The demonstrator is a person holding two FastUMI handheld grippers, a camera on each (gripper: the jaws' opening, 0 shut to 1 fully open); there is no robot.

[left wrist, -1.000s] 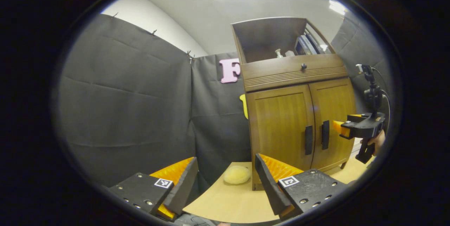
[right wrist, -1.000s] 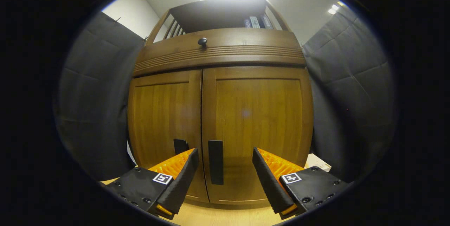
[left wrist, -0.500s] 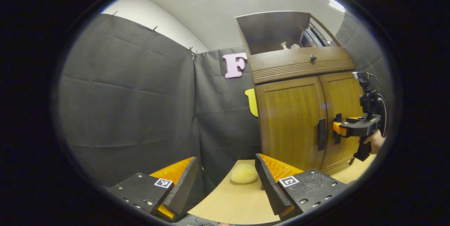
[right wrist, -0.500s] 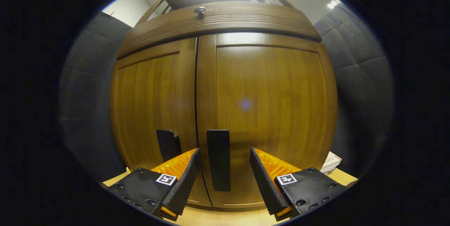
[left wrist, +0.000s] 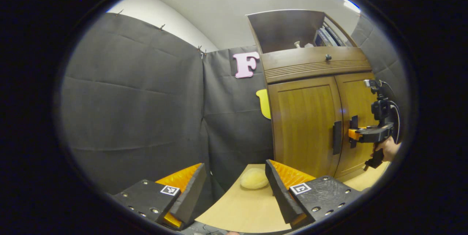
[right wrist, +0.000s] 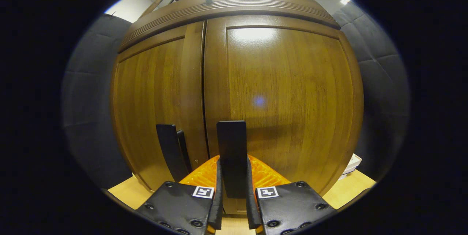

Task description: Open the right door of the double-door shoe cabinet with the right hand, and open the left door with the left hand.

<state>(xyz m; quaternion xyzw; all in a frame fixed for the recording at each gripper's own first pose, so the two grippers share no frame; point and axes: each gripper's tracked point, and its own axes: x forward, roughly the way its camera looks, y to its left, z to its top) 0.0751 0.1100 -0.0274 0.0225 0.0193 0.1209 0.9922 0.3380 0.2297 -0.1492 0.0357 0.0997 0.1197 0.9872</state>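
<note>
Two doors of the shoe cabinet (right wrist: 234,81) are both closed. My right gripper (right wrist: 234,187) has its fingers pressed on either side of the right door's handle (right wrist: 231,154), an upright bar whose long axis runs vertically between them. The left door's handle (right wrist: 168,151) stands just beside it. My left gripper (left wrist: 234,191) hangs wide apart over the counter (left wrist: 241,209), well off to the cabinet's left, so I judge the right pulls first.

Shoe cabinet (right wrist: 285,92) — warm brown wood grain; handles (right wrist: 231,154) — black; tabletop (left wrist: 248,209) pale tan.
</note>
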